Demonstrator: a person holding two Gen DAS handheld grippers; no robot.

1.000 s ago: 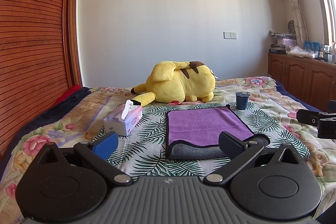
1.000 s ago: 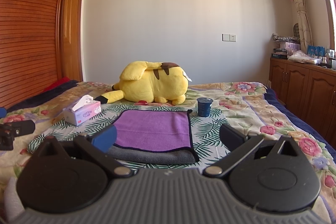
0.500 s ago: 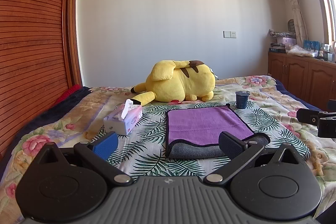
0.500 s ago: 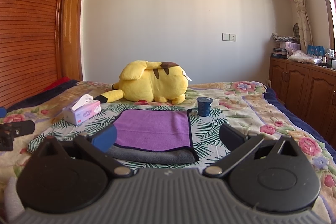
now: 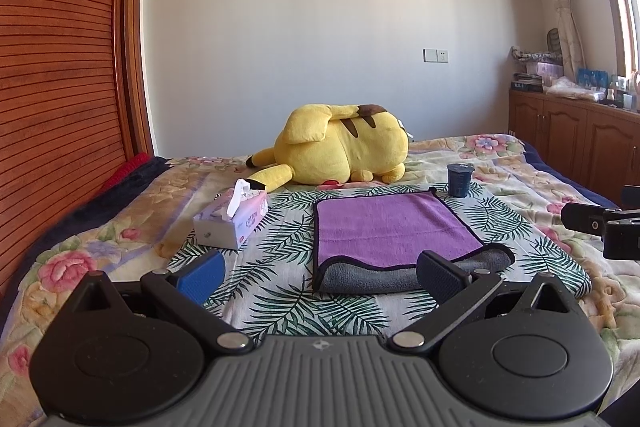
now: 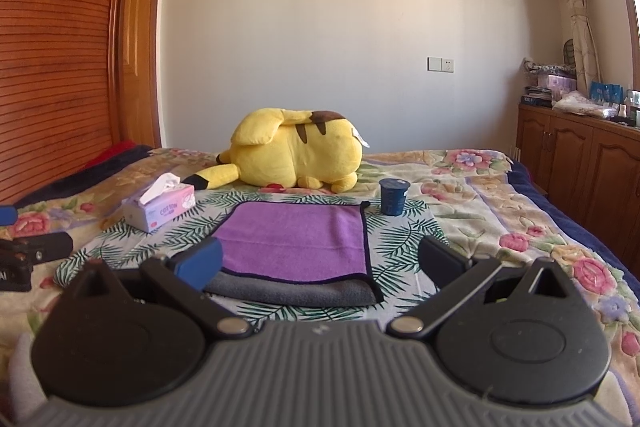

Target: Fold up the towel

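The towel (image 5: 390, 227) lies on the bed (image 5: 120, 227), on the part of the cover with green leaves, in front of both grippers. Its purple side is up, and along the near edge a grey layer shows under the purple one, so it seems the towel is already folded once, with the upper layer a little short of the lower one. The near right corner of the grey layer sticks out past the purple edge in the left wrist view, so the layers are not exactly aligned.

The left gripper (image 5: 320, 273) has its fingers wide apart and holds nothing. It is near the front edge of the towel but does not touch it. The right gripper (image 6: 320, 261) is also spread wide and empty, just before the near edge of the towel, apart from it.

My judgement is that one fold is done and at least one more fold is possibly left, for example from one side to the other. No grasp for it is started yet.

Behind the towel there is a yellow plush toy (image 5: 344, 147). A tissue box (image 5: 232, 219) stands to the left of the towel and a small dark blue cup (image 6: 393, 195) stands near its far right corner. Both are close, so a wide swing of the cloth could push them.
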